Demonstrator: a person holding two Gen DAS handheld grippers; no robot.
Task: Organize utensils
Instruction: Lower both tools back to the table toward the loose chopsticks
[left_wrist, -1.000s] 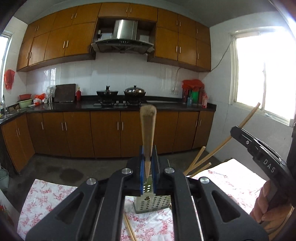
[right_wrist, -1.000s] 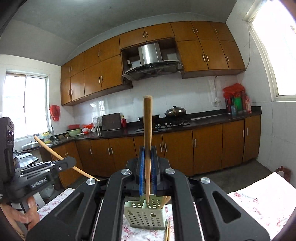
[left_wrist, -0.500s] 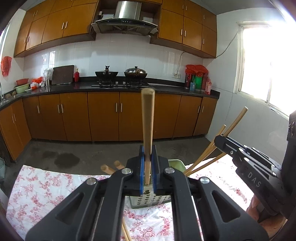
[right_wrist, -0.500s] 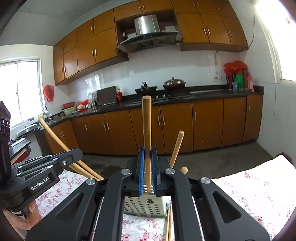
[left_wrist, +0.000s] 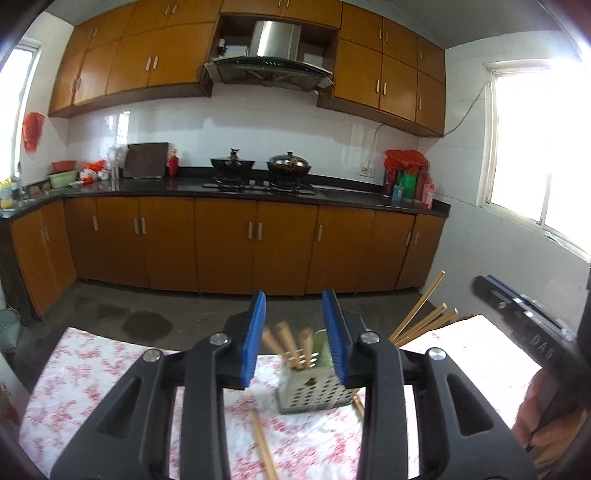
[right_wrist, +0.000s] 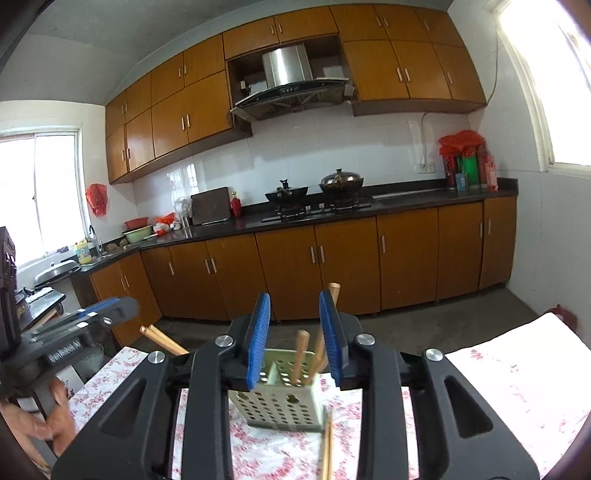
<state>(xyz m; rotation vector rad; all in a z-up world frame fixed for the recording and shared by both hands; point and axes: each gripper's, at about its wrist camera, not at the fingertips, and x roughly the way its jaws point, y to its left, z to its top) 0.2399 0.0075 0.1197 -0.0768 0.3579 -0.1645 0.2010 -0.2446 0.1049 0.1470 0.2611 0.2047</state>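
Both grippers had just let go. A second earlier the left gripper (left_wrist: 294, 339) and the right gripper (right_wrist: 294, 338) each pinched an upright wooden chopstick above the perforated utensil holder (right_wrist: 277, 402); half a second on they had lowered them toward it. In this moment the jaws of both had just been opening, to a narrow gap, with no stick pressed between the blue pads. The released chopsticks (left_wrist: 291, 341) stood in the holder, their wooden tops leaning out of the near compartment in the left wrist view, slightly blurred. From the right wrist, two sticks (right_wrist: 301, 352) rose from the holder's right-hand section.

The holder sat on the floral tablecloth (left_wrist: 92, 373), just beyond both sets of fingertips. More chopsticks fanned out at its far right (left_wrist: 424, 317), and loose ones lay on the cloth on its near side (left_wrist: 264, 446), (right_wrist: 327, 443).

That pair looked delivered; judging by the loose sticks, the sorting was not finished.
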